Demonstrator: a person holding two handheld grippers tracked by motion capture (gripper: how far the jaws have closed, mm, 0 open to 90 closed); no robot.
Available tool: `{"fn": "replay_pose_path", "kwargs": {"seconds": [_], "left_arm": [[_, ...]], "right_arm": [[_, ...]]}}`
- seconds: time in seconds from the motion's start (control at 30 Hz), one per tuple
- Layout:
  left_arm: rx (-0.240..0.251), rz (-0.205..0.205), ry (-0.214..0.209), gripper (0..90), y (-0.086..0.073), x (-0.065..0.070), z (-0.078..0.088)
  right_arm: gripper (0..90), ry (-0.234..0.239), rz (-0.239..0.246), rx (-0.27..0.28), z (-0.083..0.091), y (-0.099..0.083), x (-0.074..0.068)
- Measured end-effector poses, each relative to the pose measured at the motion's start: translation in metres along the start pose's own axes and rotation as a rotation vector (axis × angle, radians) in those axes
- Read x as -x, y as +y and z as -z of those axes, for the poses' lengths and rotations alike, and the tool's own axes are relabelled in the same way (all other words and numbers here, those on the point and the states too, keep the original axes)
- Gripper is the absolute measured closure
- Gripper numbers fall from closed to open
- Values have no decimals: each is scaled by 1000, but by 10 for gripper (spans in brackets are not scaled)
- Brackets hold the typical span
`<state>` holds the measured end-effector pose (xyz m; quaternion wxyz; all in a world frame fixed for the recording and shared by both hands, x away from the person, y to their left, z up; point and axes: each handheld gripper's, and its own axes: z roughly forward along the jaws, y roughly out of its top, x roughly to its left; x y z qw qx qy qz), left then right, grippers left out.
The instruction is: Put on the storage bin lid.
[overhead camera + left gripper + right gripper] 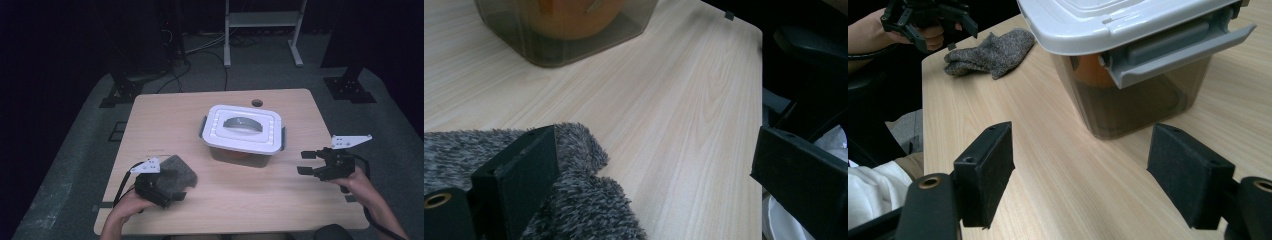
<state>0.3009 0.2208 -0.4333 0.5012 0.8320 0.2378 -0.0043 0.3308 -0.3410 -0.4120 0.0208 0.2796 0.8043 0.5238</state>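
Right gripper view: right gripper (1080,172) has its jaws spread wide with nothing between them, only bare table (1048,150) in the gap.
Right gripper aim: the jaws point at the near end of the box (1138,95); the grey latch (1178,47) on that end sits just above and beyond them, apart from both pads.
Right gripper, high view: right gripper (312,163) hovers off the right end of the box (243,133), near it but not touching.
Left gripper: left gripper (654,190) stands open; one pad lies over the edge of the grey cloth (574,200), the other stands well off to the side, so no grip on the cloth shows.
Left gripper, high view: left gripper (162,187) rests at the near left of the table (280,210), beside and partly over the cloth (177,172).
Box: sits mid-table, white lid (243,126) on and seated flat, latches at both ends lying against the walls.
Contents: something orange (574,12) shows through the tinted wall; what it is I cannot tell.
Done so far: judged from the layout, nothing on the box is undone yet; the right hand is only lined up for the latch.
Left to do: likely flip the near latch, then the far one, lift the lid; the cloth looks set aside for later use, perhaps wiping.
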Motion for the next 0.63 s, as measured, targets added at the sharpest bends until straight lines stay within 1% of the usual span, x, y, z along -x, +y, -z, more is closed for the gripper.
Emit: {"fn": "replay_pose_path", "kwargs": {"seconds": [0.23,0.37,0.4,0.63], "left_arm": [[0,8,4,32,0,0,0],[0,3,4,32,0,0,-1],[-2,2,5,32,0,0,-1],[-3,3,6,32,0,0,-1]], "right_arm": [[246,-1,-24,14,1,-13,-2],[245,-1,-38,12,0,-20,-2],[245,0,-41,12,-2,-24,-3],[240,10,-46,15,-5,-30,-9]]}}
